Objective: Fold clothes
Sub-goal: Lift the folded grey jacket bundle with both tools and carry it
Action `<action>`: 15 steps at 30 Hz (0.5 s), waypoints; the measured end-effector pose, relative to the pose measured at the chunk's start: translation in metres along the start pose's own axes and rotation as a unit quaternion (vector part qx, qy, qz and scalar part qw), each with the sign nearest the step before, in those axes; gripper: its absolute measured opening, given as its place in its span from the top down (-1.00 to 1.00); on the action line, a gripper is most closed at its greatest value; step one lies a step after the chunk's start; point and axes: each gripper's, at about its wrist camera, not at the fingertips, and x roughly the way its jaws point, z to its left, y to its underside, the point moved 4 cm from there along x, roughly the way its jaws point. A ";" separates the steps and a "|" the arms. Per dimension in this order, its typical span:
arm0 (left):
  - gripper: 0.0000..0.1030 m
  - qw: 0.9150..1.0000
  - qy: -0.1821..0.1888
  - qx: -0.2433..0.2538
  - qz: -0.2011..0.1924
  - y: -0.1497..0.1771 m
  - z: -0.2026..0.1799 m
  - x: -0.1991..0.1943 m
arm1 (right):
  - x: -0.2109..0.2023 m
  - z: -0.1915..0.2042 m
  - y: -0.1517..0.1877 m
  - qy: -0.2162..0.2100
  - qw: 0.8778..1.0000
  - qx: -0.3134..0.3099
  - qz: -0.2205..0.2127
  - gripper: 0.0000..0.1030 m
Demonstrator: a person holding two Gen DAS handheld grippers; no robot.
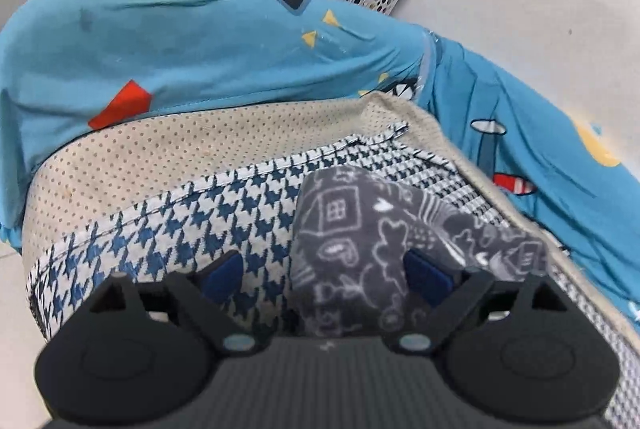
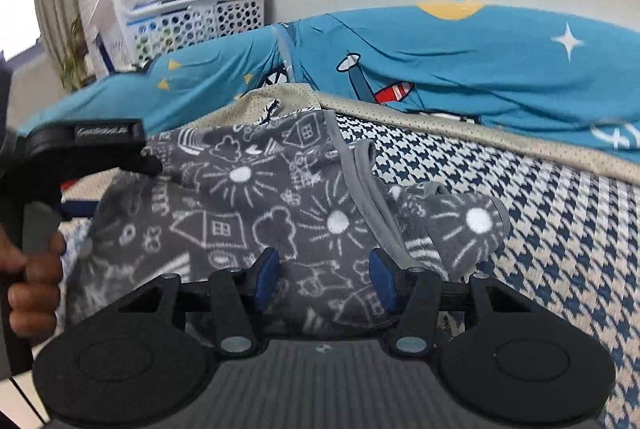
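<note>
Our left gripper (image 1: 326, 275) and right gripper (image 2: 326, 279) both gape over the fuzzy grey doodle-print garment (image 2: 240, 205), bunched on the houndstooth mat (image 2: 520, 213), perforated white basket (image 2: 200, 17) beyond.

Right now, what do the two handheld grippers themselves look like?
Both match: the left gripper and right gripper have black linkage arms, round black side discs, silver pivot pins, a ribbed grey body and blue finger pads. The left one's black top carries small embossed lettering, unreadable.
</note>
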 end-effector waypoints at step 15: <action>-0.99 0.999 -0.020 0.032 0.017 0.008 -0.009 -0.032 | -0.032 0.011 -0.007 0.002 0.999 -0.013 0.029 -0.03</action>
